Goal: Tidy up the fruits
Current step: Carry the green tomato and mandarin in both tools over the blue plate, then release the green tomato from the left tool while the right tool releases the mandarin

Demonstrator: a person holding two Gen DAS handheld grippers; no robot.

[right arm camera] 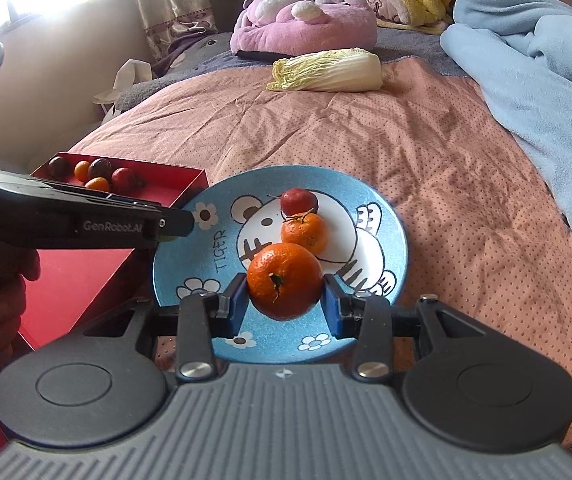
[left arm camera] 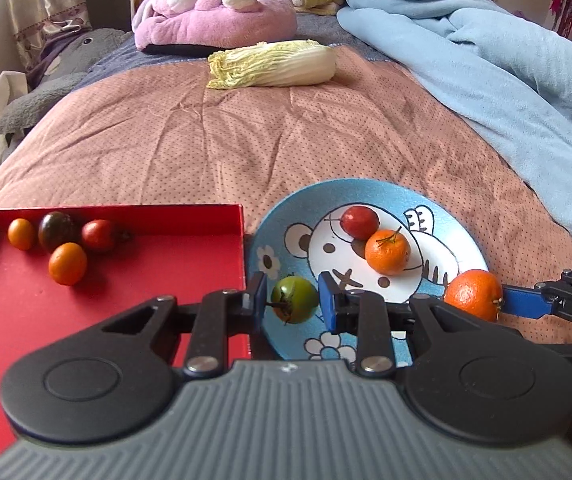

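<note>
A blue tiger plate [left arm camera: 452,216] [right arm camera: 189,256] lies on the bed beside a red tray [left arm camera: 165,264] [right arm camera: 177,178]. My left gripper [left arm camera: 293,300] is shut on a green tomato [left arm camera: 296,298] over the plate's near left rim. My right gripper [right arm camera: 284,300] is shut on a large orange [right arm camera: 284,280] [left arm camera: 474,294] over the plate's near part. A smaller orange [left arm camera: 388,252] [right arm camera: 304,232] and a red fruit [left arm camera: 360,222] [right arm camera: 299,201] lie on the plate. Several small orange, dark and red tomatoes [left arm camera: 67,263] [right arm camera: 97,184] lie in the tray's far part.
A napa cabbage [left arm camera: 271,64] [right arm camera: 326,66] lies further back on the pink dotted cover [left arm camera: 205,140]. A blue blanket [left arm camera: 506,60] is heaped on the right. Plush toys [left arm camera: 213,12] sit at the head of the bed.
</note>
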